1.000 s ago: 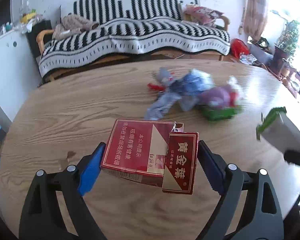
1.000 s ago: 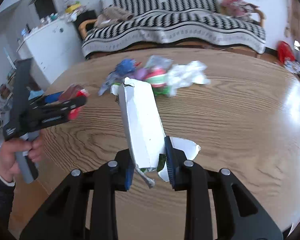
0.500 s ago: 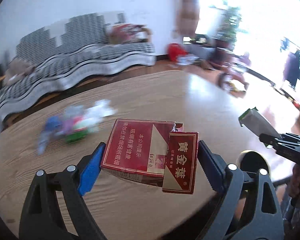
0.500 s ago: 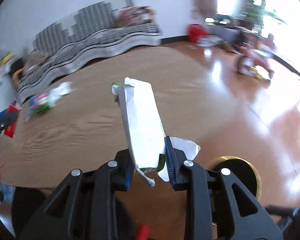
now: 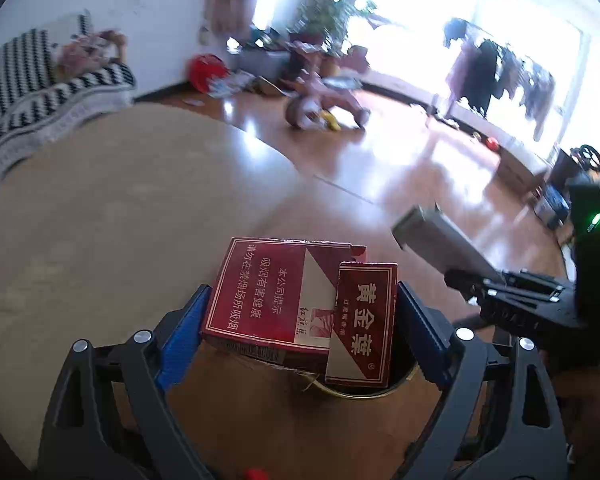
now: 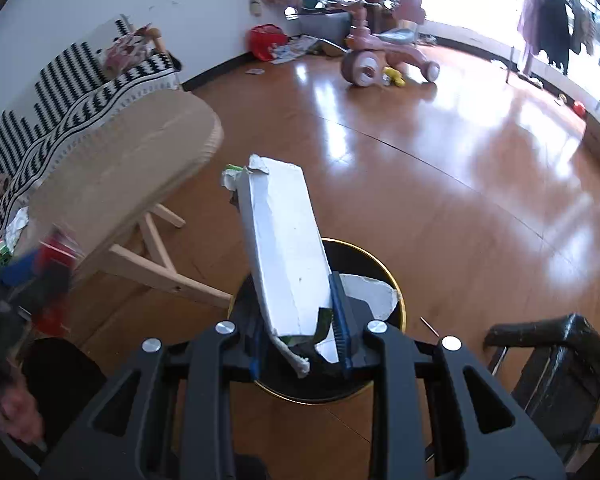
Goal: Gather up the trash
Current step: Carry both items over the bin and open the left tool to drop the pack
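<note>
Right hand-held gripper (image 6: 300, 344): jaws drawn narrow, pinching the near end of a flattened white carton (image 6: 284, 248). The carton's long axis runs up and away from the jaws, leaning slightly left in the right wrist view; its torn far end shows a scrap of green.

Left hand-held gripper (image 5: 300, 320): jaws set wide, both blue pads pressed on the sides of a red cigarette pack (image 5: 276, 296). Its flip lid (image 5: 362, 324) hangs open toward the right pad. The pack lies crosswise, long axis from pad to pad.

Key relation: the black bin with gold rim (image 6: 380, 268) stands on the floor, past the bench (image 6: 112, 168) edge.
- Right wrist view: bin mouth directly under and just beyond the jaws; the carton's gripped end lies over the opening, while its far end seems to project beyond the far rim.
- Left wrist view: only an arc of the bin's rim (image 5: 360, 394) shows, below the pack's lid. The pack appears to hang over the rim's edge rather than its centre.

Judgement: the right hand is better placed over the bin. The carton would probably need tipping more upright before release, or it could catch on the rim. The left pack likely needs to come a little further over the opening.
</note>
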